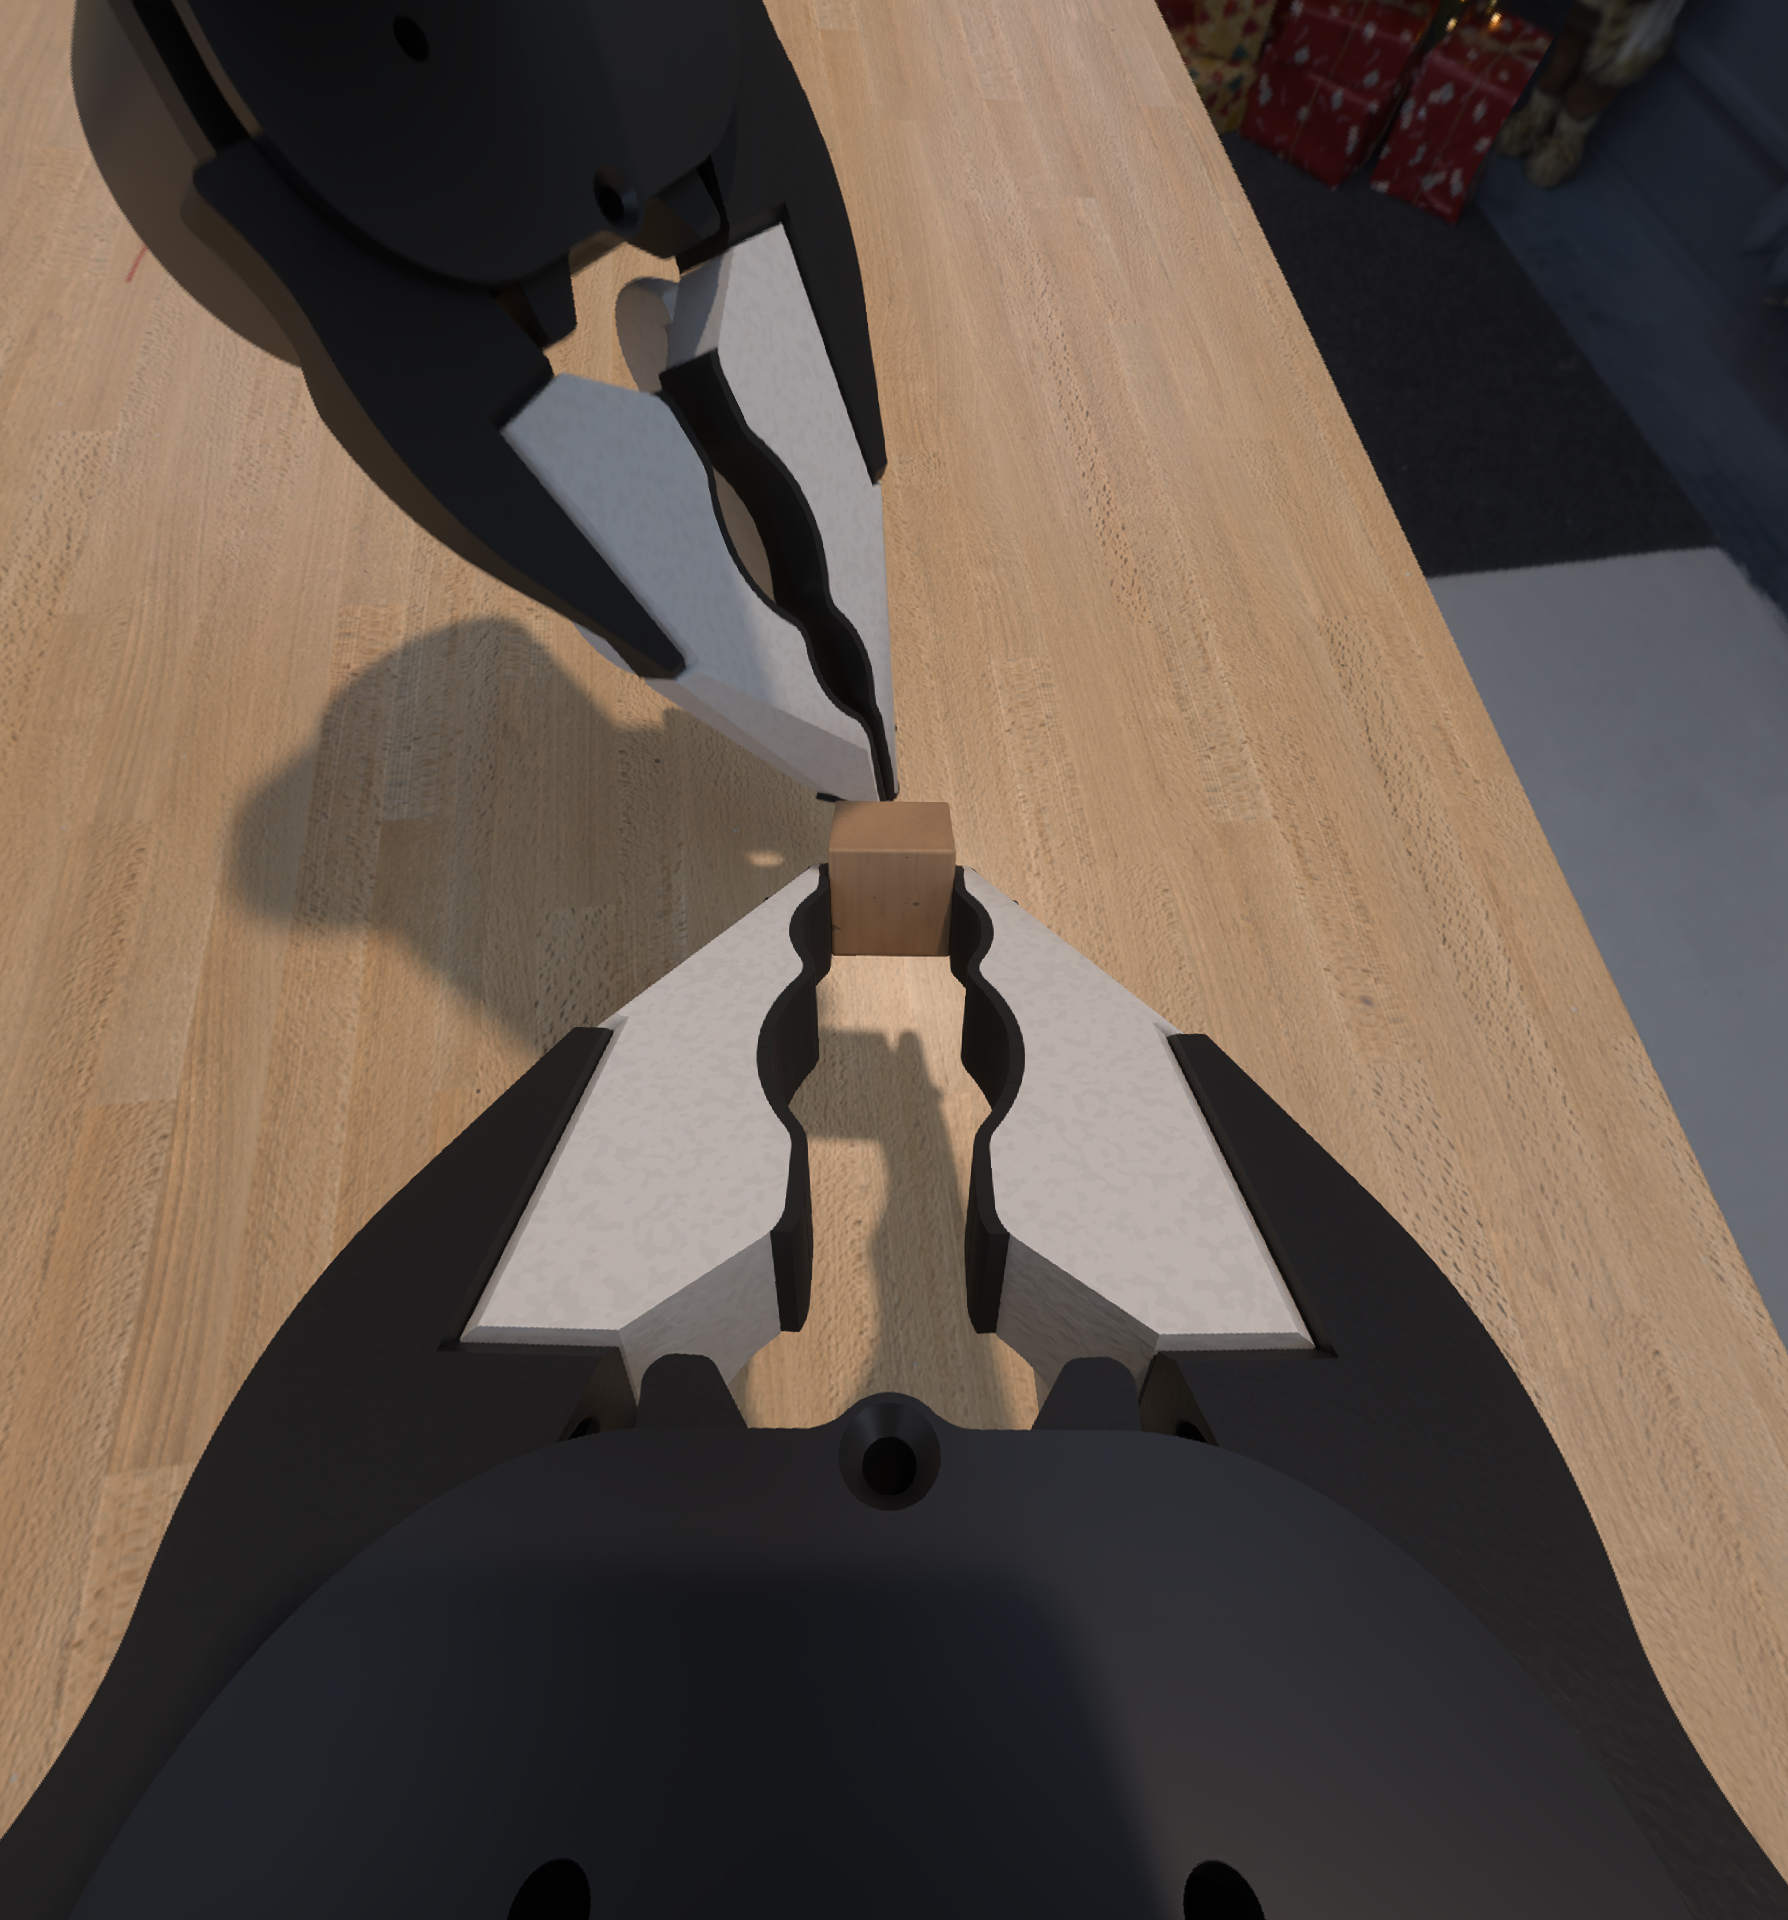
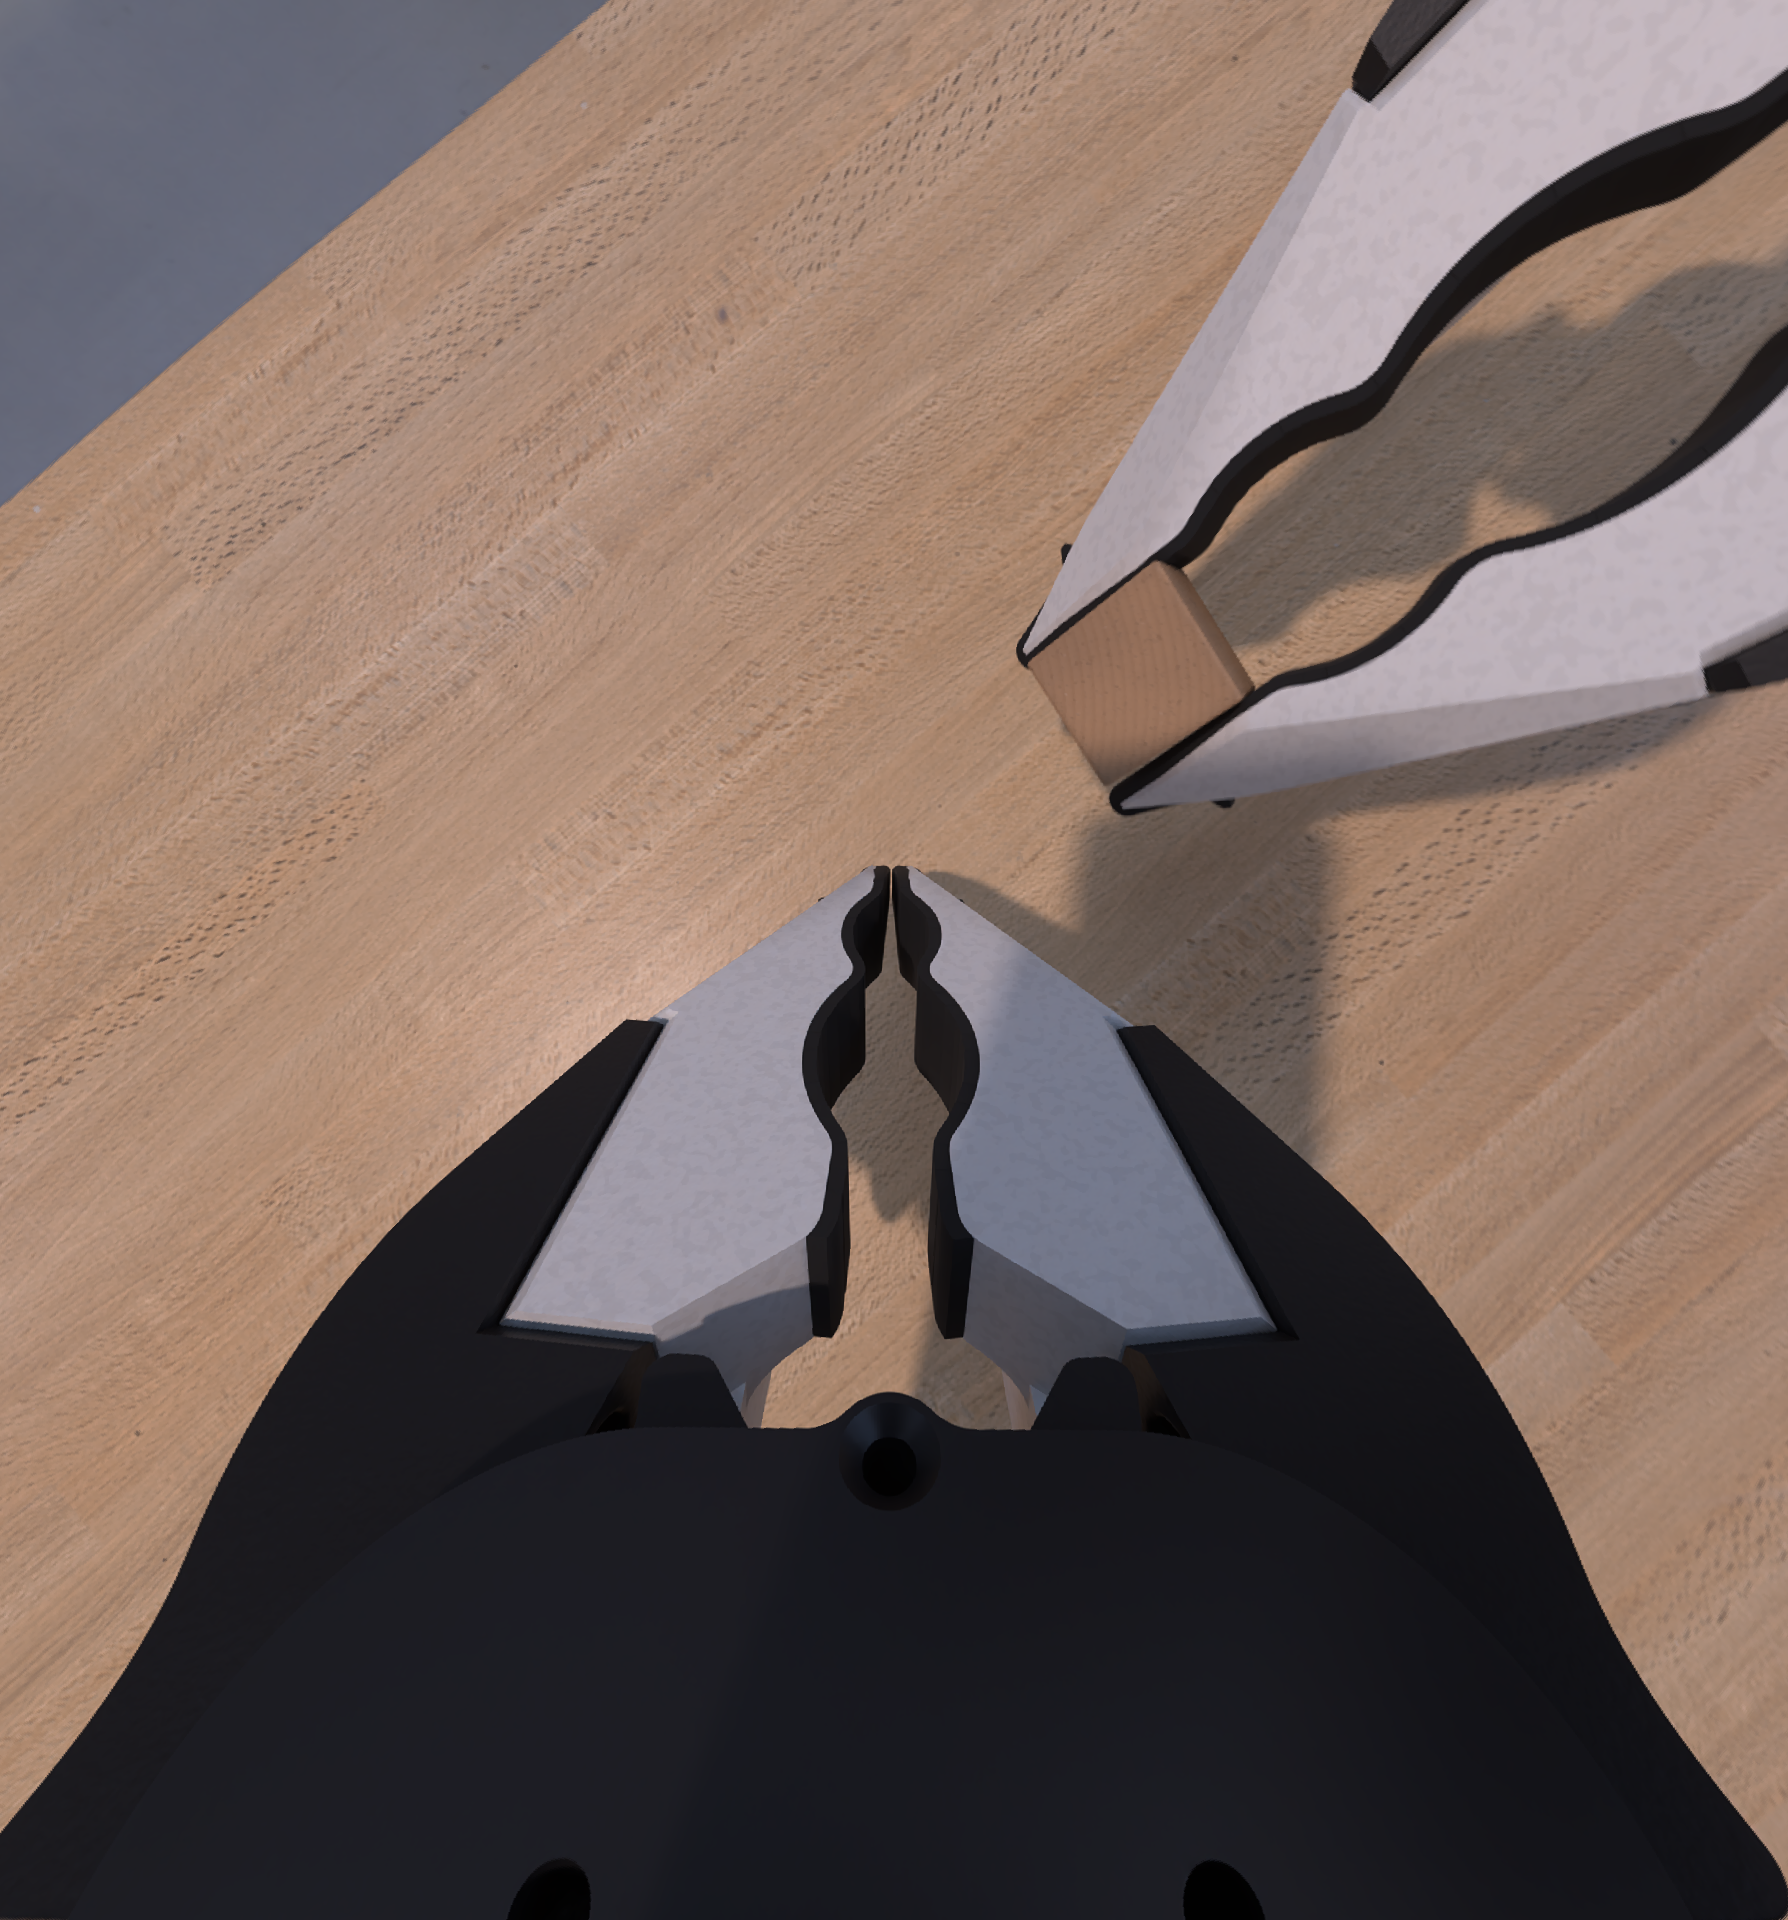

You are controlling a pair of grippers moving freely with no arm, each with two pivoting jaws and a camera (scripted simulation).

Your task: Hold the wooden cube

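Left tool (image 1: 890,894) is clamped on the one wooden cube (image 1: 890,883), a fingertip pressed to each side, only the very tips gripping it. From the right wrist view the cube (image 2: 1139,665) sits pinched at the end of that tool (image 2: 1129,707), over the worktop (image 2: 454,727). Right tool (image 2: 890,873) has its two fingers drawn together, tips meeting, nothing between them. Seen from the left wrist view, the right tool (image 1: 879,784) points down with its tips just at the cube's far top edge; I cannot tell if they touch. Two tools, one cube. The light wood worktop (image 1: 1181,623) carries both tools' shadows. Past its edge, three red wrapped boxes (image 1: 1389,104) stand on the dark floor.
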